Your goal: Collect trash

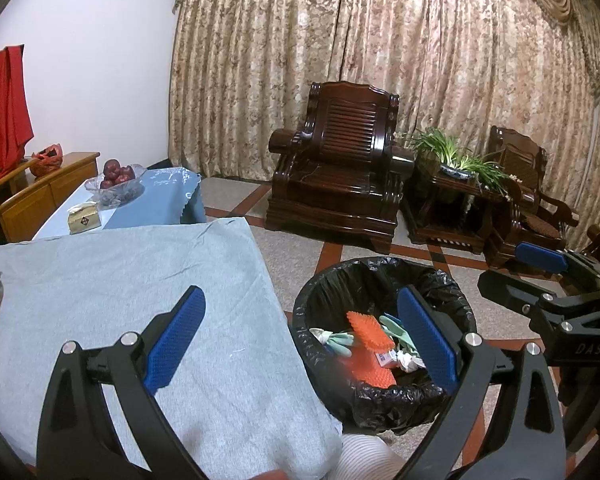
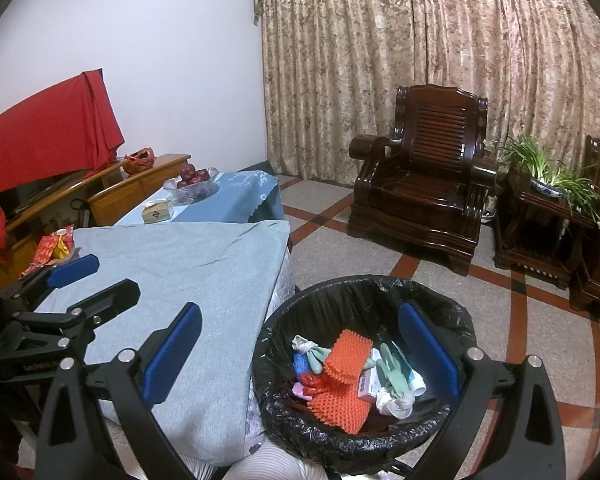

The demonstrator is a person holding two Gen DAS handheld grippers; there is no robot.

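**Both Jaws Wide Apart Over Desk Edge and Bin**

Jaws of the left gripper (image 1: 300, 340) stand wide apart with nothing between them: its left blue pad hangs over the grey cloth (image 1: 132, 280) on the desk, its right pad over the mouth of the trash bin (image 1: 380, 272). Jaws of the right gripper (image 2: 300, 352) are spread just as wide and hold nothing, straddling the same gap between desk and bin.

At far left, a wooden cabinet (image 2: 140, 188) carries a red cloth (image 2: 48, 136). A red snack packet (image 2: 54, 246) lies at the desk's left edge, cut off in the left wrist view. Beyond the desk's far edge a second, blue-covered table (image 2: 240, 196) holds a glass bowl of red fruit (image 2: 192, 182) and a small box (image 2: 156, 210).

The desk's right edge runs close beside the bin, which stands on the floor just right of the near corner. Collected trash sits inside the black liner: orange spiky pieces (image 2: 346, 360), pale green gloves (image 2: 392, 372), crumpled tissue and small packets, hard to make out singly. The bin's near rim is partly hidden behind the gripper frames.

Right of the bin the tiled floor (image 2: 520, 340) lies open up to a dark wooden armchair (image 2: 420, 184) and a side table with a potted plant (image 2: 548, 176) before the curtain (image 2: 420, 40). A second armchair is cut off at the right edge.
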